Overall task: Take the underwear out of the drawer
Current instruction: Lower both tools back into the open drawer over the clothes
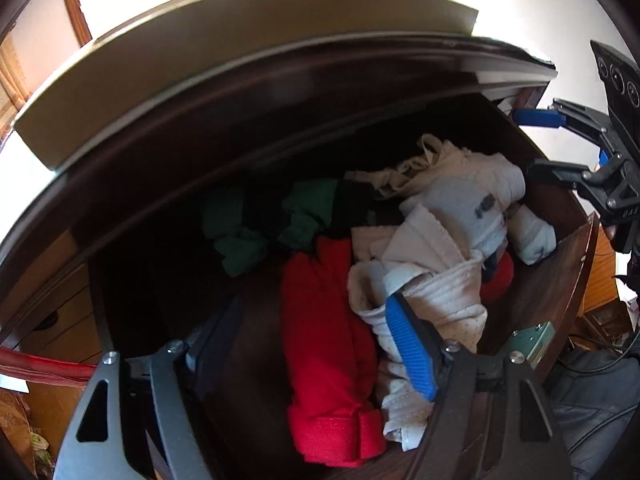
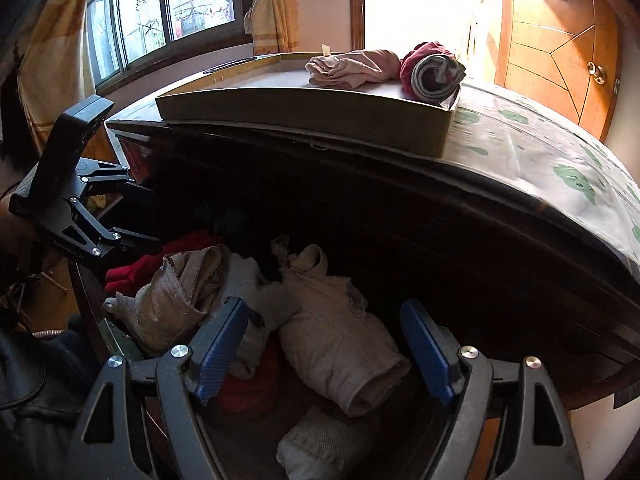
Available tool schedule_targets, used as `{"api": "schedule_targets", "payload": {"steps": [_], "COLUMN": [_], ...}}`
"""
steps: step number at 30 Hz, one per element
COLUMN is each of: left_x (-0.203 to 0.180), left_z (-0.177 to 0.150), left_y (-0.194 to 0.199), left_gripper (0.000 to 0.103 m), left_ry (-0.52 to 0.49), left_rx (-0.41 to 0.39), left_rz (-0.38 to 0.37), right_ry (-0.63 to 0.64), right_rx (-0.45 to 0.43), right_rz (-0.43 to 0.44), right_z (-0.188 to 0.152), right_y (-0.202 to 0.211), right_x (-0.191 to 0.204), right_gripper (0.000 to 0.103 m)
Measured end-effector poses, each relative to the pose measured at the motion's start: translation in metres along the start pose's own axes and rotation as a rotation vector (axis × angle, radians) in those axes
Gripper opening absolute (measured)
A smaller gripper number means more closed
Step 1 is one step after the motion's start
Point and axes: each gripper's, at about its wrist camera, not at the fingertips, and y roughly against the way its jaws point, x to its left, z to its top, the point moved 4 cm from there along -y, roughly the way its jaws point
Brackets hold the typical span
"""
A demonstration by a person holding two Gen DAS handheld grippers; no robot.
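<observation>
The dark wooden drawer (image 1: 552, 280) stands pulled out and is full of rolled underwear. A red roll (image 1: 328, 360) lies at the front, green pieces (image 1: 280, 220) further back, and white and beige pieces (image 1: 440, 272) to the right. My left gripper (image 1: 312, 344) hangs open over the red roll, its blue pad (image 1: 412, 352) beside the white pieces. My right gripper (image 2: 324, 350) is open above a beige roll (image 2: 340, 344), which lies between its blue pads without being pinched. Each gripper shows in the other's view: the right gripper (image 1: 528, 144) over the drawer's far corner, the left gripper (image 2: 150, 216) at the left.
A shallow cardboard tray (image 2: 304, 112) sits on the dresser top and holds a pink garment (image 2: 352, 68) and a red and grey roll (image 2: 432, 72). A patterned cover (image 2: 560, 168) lies on the top to the right. Behind are a window (image 2: 160, 12) and a wooden door (image 2: 560, 48).
</observation>
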Motion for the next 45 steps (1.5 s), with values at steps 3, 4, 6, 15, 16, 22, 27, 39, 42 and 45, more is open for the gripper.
{"api": "schedule_targets", "payload": {"steps": [3, 4, 6, 15, 16, 22, 27, 39, 42, 45], "left_x": [-0.002, -0.003, -0.004, -0.007, -0.008, -0.004, -0.003, -0.002, 0.002, 0.001], "left_z": [-0.002, -0.003, -0.004, -0.006, -0.006, -0.005, -0.004, -0.005, -0.009, -0.007], "left_y": [-0.008, -0.01, -0.014, -0.037, -0.037, -0.052, -0.063, -0.092, -0.098, -0.103], "left_gripper": [0.075, 0.075, 0.075, 0.075, 0.075, 0.075, 0.075, 0.067, 0.067, 0.067], "left_ry": [-0.022, -0.028, -0.041, -0.073, -0.075, -0.072, -0.062, -0.051, -0.048, -0.039], "left_rx": [0.048, 0.063, 0.088, 0.169, 0.171, 0.212, 0.256, 0.313, 0.332, 0.348], "left_rz": [-0.001, -0.004, 0.0, 0.002, -0.002, -0.033, -0.071, -0.105, -0.114, -0.126], "right_ry": [0.001, 0.004, 0.013, 0.083, 0.095, 0.185, 0.241, 0.297, 0.317, 0.345], "right_rx": [0.014, 0.02, 0.031, 0.073, 0.079, 0.153, 0.218, 0.38, 0.402, 0.415], "right_rz": [-0.001, -0.003, -0.007, -0.03, -0.034, -0.06, -0.072, -0.05, -0.053, -0.057], "right_z": [-0.002, -0.002, -0.004, -0.006, -0.007, -0.006, -0.007, -0.015, -0.016, -0.017], "right_y": [-0.003, -0.004, -0.005, -0.011, -0.012, -0.026, -0.04, -0.075, -0.084, -0.091], "right_x": [-0.001, -0.001, -0.001, 0.007, 0.009, 0.017, 0.019, 0.018, 0.021, 0.028], "right_gripper": [0.081, 0.081, 0.081, 0.081, 0.081, 0.081, 0.08, 0.08, 0.08, 0.08]}}
